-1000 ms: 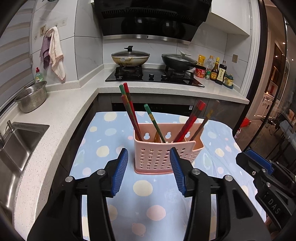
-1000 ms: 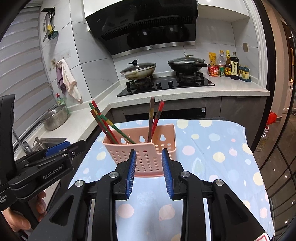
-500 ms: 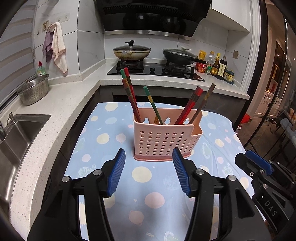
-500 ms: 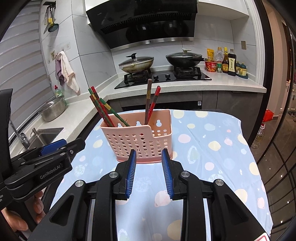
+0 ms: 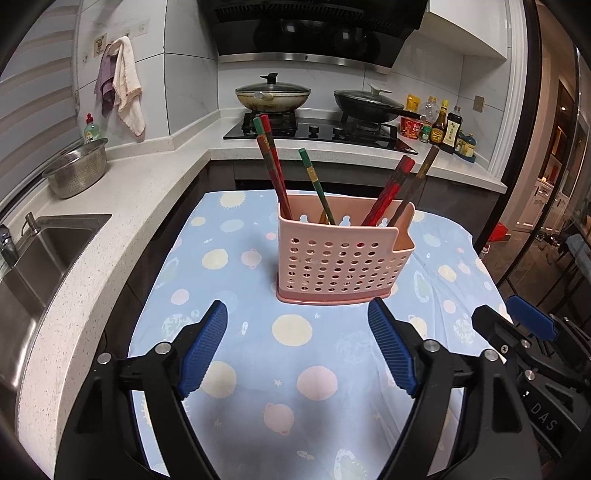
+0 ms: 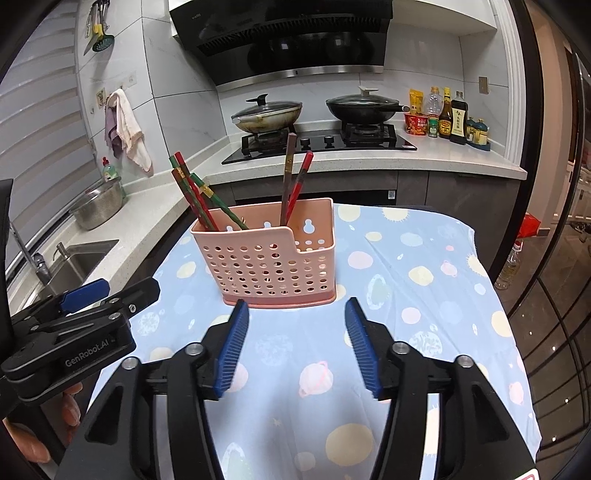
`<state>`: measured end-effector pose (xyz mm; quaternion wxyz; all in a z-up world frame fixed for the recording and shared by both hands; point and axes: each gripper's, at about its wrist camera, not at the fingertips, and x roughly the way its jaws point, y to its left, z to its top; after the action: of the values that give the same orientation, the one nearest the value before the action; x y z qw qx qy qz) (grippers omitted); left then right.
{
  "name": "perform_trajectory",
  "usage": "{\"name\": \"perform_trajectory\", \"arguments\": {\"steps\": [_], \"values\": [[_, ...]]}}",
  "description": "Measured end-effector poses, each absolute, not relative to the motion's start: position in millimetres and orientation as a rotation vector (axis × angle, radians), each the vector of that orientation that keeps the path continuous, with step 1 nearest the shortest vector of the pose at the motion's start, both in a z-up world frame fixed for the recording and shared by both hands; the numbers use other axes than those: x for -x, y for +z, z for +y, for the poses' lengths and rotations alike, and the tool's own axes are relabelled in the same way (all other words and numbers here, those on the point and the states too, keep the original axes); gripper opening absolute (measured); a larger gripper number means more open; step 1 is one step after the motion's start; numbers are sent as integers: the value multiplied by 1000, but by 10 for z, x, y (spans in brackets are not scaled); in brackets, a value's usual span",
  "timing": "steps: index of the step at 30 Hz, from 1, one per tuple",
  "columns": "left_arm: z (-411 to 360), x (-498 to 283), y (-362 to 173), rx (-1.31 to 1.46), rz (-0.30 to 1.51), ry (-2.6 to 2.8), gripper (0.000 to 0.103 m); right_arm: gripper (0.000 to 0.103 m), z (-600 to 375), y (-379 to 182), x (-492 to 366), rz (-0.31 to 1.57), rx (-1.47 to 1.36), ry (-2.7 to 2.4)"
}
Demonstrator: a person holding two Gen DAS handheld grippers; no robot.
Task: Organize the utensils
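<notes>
Standing upright: perforated pink holder [image 5: 341, 258], chopsticks [image 5: 271, 166] inside.

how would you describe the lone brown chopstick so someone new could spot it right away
On the spotted blue cloth stands a pink perforated holder. At its right end, two sticks lean together: the brown chopstick is the taller, dull one beside a bright red chopstick.

We see a kitchen with white tiled walls [image 5: 192, 74] and a speckled white stone counter [image 5: 122, 192]. A black range hood [image 6: 288, 33] hangs above the black gas hob [image 6: 325, 142].
</notes>
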<state>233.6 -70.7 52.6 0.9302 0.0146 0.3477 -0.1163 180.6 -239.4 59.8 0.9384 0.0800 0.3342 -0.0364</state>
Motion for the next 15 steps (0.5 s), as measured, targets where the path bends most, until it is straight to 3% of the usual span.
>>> {"name": "perform_trajectory", "arguments": {"steps": [4,8,11,13,15], "values": [[-681,-2325,489,-31,715,-219,88,71,-2413,565,-1774,674,-161,-87],[-663,-2325,455,-24,726,-207,91,84,-2443,542,-1774,681,-169,-97],[-658,-2318,436,-26,726,-198,93,87,-2455,531,-1770,675,-170,-100],[-657,-2316,428,-27,728,-195,94,98,-2461,521,-1765,675,-167,-105],[-655,-2311,415,-30,728,-188,94,96,-2461,518,-1755,666,-162,-114]]}}
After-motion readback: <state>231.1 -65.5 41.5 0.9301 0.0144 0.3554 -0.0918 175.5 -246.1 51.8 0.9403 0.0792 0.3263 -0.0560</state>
